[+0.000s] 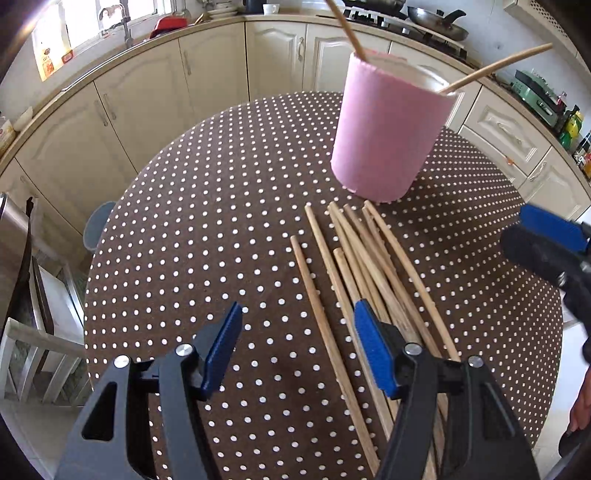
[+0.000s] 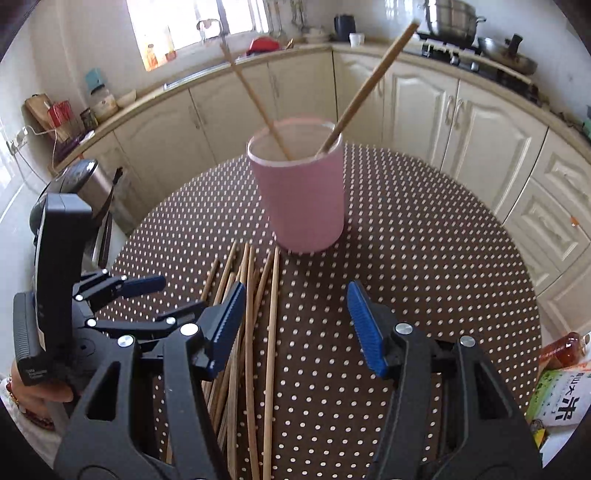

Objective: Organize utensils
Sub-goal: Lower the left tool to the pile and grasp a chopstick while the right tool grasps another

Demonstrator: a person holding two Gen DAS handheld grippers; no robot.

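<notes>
A pink cup stands on the round polka-dot table with two wooden chopsticks leaning in it. Several loose chopsticks lie in a bundle in front of the cup. My left gripper is open and empty, hovering over the near ends of the bundle. My right gripper is open and empty, just right of the bundle, facing the cup. The right gripper shows at the right edge of the left wrist view; the left gripper shows at the left of the right wrist view.
Cream kitchen cabinets curve around behind the table. A bin and a chair stand at the left. A bottle and a green packet sit beyond the table's right edge.
</notes>
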